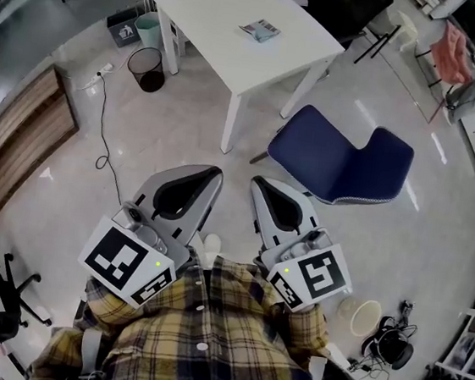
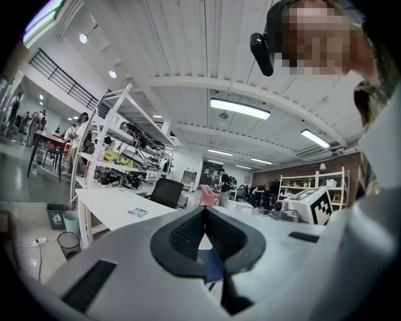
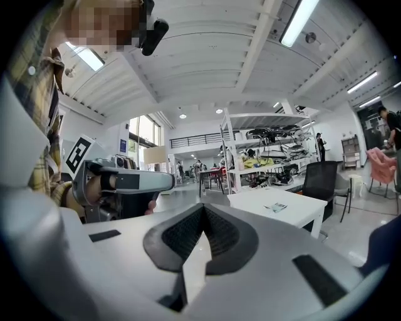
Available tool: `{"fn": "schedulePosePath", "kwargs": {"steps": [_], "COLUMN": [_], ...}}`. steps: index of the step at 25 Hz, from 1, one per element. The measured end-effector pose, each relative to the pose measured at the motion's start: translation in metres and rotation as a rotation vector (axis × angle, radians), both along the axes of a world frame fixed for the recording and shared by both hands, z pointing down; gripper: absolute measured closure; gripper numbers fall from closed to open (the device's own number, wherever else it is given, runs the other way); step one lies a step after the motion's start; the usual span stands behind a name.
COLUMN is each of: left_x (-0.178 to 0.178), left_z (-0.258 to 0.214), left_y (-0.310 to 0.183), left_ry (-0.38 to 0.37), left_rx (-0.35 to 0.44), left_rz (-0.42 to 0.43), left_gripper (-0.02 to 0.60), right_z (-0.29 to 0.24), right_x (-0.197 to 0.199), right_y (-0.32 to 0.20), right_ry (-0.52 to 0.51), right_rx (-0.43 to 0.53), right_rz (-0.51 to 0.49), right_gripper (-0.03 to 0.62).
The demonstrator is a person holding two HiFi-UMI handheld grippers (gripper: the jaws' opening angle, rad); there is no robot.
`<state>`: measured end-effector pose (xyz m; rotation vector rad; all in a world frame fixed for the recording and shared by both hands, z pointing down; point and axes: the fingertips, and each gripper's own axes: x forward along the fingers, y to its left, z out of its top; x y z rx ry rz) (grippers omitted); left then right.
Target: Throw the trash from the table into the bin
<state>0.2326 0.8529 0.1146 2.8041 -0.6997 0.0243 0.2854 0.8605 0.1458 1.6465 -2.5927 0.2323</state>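
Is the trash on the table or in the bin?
On the table: the wrapper lies on the white tabletop; the black bin stands apart on the floor.

Table: white top, smooth, matt.
Wrapper: printed, thin; paper or film, cannot tell.
Bin: dark, mesh look.
Floor: pale, polished, glossy.
Chair: blue cloth, matt.
Shirt: plaid woven cloth.
Curved panel: brown wood grain.
Left gripper, right gripper: grey matt plastic shells.
Pads: black, finely ribbed.
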Motion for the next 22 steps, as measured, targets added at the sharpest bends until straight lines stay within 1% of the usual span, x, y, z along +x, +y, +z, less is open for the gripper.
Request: {"fn": "schedulePosePath", "kwargs": {"steps": [6,11,15,22], "left_x": [-0.016,-0.032,-0.046,-0.078], "left_z": [0.005,0.015,0.015,0.008], "left_y": [-0.015,-0.048,-0.09,-0.184], "left_ry": [0.003,-0.008,0.002,0.013], "left_rx": [-0.024,-0.022,-0.032,-0.025], "left_rz": [-0.04,-0.048,-0.038,-0.013], "left_gripper": [0.574,0.574,0.574,0.574], "right_z": [0.013,0.022,0.023,0.017], "right_x": [-0.015,-0.03,-0.045,-0.07], "right_y": [-0.016,-0.052,-0.093,-0.179], "right_ry": [-0.015,-0.018,-0.013,-0.002], "right_rx": [-0.042,-0.059,-0.064,-0.059], "right_rz": [-0.038,-0.047,-0.039,0.006], "right_gripper": [0.595,0.595,0.595,0.595]}}
